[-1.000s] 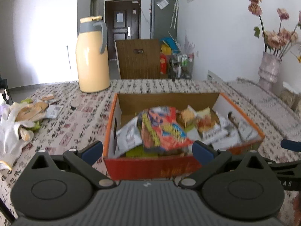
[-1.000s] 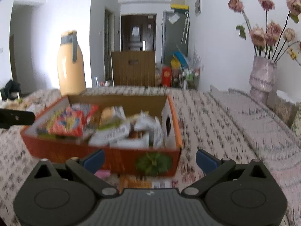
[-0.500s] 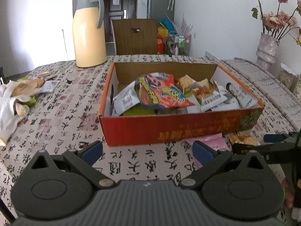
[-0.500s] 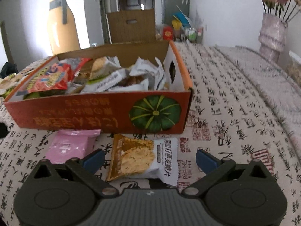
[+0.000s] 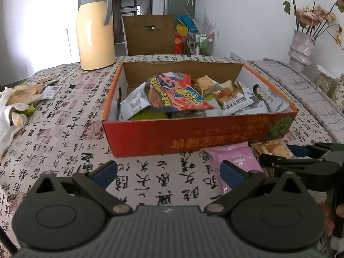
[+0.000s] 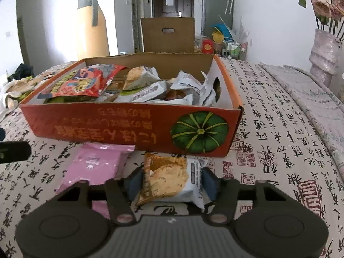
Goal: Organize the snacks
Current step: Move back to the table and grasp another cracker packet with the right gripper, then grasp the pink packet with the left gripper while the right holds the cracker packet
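Note:
An orange cardboard box (image 5: 193, 137) (image 6: 107, 126) holds several snack packets on the patterned tablecloth. In front of it lie a pink packet (image 6: 94, 167) (image 5: 234, 161) and a brown-and-white cracker packet (image 6: 167, 176) (image 5: 273, 148). My right gripper (image 6: 169, 182) is shut on the cracker packet, its blue pads (image 6: 209, 182) pressing both sides, on the table. My left gripper (image 5: 167, 172) is open and empty, hovering before the box's front wall. The right gripper also shows at the right of the left wrist view (image 5: 301, 157).
A yellow thermos (image 5: 95, 28) stands behind the box to the left. More snacks and a white glove (image 5: 13, 105) lie at the table's left edge. A vase of dried flowers (image 5: 301, 47) stands at the far right. A brown chair back (image 5: 148, 34) is beyond the table.
Both grippers have tilted down toward the table. My right gripper has closed from wide open onto the cracker packet. The left gripper stays open.

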The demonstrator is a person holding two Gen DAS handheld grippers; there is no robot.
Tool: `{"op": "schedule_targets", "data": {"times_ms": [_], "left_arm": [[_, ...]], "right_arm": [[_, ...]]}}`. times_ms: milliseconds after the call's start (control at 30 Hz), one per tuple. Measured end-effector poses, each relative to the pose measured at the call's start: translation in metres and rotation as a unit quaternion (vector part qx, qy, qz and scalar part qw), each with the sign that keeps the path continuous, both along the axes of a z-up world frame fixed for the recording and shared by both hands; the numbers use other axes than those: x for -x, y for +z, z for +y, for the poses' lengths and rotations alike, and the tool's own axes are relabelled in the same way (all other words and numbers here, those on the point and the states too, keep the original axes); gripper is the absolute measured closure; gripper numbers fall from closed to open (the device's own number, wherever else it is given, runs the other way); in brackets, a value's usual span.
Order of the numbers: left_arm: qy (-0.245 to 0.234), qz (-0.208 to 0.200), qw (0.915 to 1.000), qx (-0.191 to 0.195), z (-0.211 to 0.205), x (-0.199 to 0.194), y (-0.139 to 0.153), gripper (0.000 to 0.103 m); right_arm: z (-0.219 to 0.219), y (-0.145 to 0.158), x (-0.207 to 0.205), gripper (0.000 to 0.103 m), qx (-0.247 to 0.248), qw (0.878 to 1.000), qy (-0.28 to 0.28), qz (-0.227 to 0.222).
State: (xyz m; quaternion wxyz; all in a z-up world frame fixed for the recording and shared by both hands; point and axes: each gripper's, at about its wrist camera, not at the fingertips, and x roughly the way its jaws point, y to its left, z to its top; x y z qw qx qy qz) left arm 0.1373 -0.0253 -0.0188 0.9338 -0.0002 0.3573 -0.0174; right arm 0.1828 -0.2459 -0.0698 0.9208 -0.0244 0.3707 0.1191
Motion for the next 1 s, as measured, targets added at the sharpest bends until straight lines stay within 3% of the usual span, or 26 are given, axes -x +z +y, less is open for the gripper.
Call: {"op": "schedule_targets", "data": {"times_ms": [167,633,1000], "left_arm": [[-0.003,0.002,1.0,0.001,-0.005,0.0,0.001,0.0],[-0.005,0.035,0.9993,0.012,-0.043,-0.021,0.0,0.0],[-0.001,0.074,0.9972,-0.003,-0.086,-0.037,-0.018,0.0]], "right_arm": [[-0.002,0.003,0.006,0.058,-0.007,1.0,0.003,-0.008],[-0.048,0.032,0.038,0.058,-0.016,0.996,-0.028,-0.079],[-0.101,0.024,0.059,0.058,-0.047,0.99,-0.09,-0.095]]}}
